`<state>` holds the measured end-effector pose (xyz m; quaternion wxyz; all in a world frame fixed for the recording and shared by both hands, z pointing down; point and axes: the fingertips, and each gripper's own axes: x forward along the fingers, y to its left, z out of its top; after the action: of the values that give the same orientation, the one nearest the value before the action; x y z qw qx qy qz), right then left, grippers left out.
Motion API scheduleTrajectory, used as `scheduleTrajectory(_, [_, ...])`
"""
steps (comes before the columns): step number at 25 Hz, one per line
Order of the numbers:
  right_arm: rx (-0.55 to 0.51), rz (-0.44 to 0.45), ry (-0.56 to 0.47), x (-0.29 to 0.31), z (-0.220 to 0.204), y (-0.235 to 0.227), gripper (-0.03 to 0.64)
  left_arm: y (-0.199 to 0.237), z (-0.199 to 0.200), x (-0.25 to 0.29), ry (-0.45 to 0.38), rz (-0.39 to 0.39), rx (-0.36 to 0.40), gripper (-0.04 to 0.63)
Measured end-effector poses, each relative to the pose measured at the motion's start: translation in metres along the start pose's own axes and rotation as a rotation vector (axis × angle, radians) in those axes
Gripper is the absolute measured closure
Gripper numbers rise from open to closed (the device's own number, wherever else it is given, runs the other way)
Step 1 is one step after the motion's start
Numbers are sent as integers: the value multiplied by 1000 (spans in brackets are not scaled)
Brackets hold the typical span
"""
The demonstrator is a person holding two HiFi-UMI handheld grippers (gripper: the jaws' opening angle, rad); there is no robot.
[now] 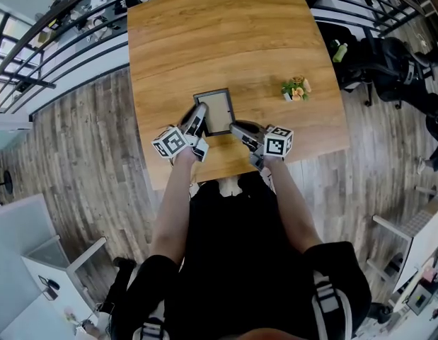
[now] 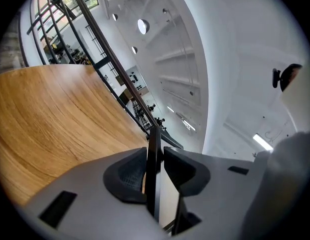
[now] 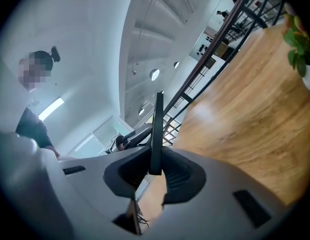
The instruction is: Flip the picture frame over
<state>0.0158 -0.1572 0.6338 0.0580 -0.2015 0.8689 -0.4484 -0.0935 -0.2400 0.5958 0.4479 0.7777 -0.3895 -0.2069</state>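
Note:
A dark-rimmed picture frame (image 1: 215,110) with a pale panel is over the near middle of the wooden table (image 1: 226,41). My left gripper (image 1: 197,113) is at its left edge and my right gripper (image 1: 235,127) at its near right corner. In the left gripper view the frame's thin dark edge (image 2: 153,154) stands upright between the jaws of my left gripper (image 2: 155,171), with the pads against it. The right gripper view shows the same: the frame's edge (image 3: 157,129) is clamped in my right gripper (image 3: 153,171). How far the frame is lifted off the table cannot be told.
A small potted plant (image 1: 295,88) stands on the table to the right of the frame, also seen in the right gripper view (image 3: 300,49). Black railings (image 1: 77,27) run behind the table. Dark bags (image 1: 388,69) lie on the floor at the right.

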Motion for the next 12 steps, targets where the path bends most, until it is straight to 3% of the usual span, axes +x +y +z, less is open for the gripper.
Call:
scheduleTrajectory(5, [-73,-29,17,-3,2,-5,540,12,-6,2,59,105,127,485])
scheduleTrajectory(12, [-121,-62,29,-5,6,-7,541,19,-8,2,82,151,136,480])
